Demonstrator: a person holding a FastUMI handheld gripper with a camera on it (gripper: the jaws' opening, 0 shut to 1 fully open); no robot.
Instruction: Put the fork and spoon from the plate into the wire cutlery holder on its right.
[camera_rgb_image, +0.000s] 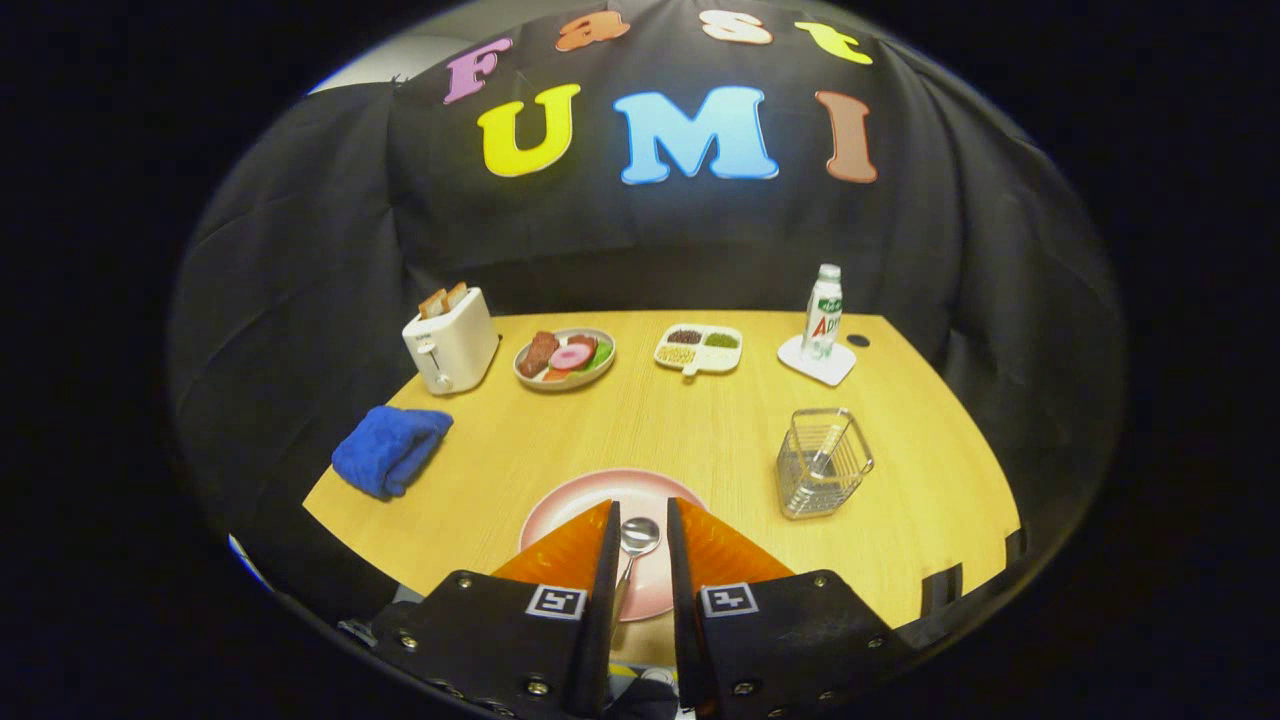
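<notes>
A metal spoon (638, 537) lies on the pink plate (580, 500) at the table's near edge. Its bowl points away from me and its thin handle runs back between my fingers. My gripper (640, 505) hovers over the plate with its orange fingers (570, 550) on either side of the spoon, and a gap wider than the handle stays between them. The handle rests close to the left finger. The wire cutlery holder (822, 462) stands right of the plate, with a silvery utensil that looks like the fork leaning inside it.
A folded blue cloth (390, 448) lies left of the plate. Across the far side stand a white toaster (450, 340), a bowl of toy food (565, 357), a divided snack tray (698, 348) and a bottle (824, 312) on a white coaster.
</notes>
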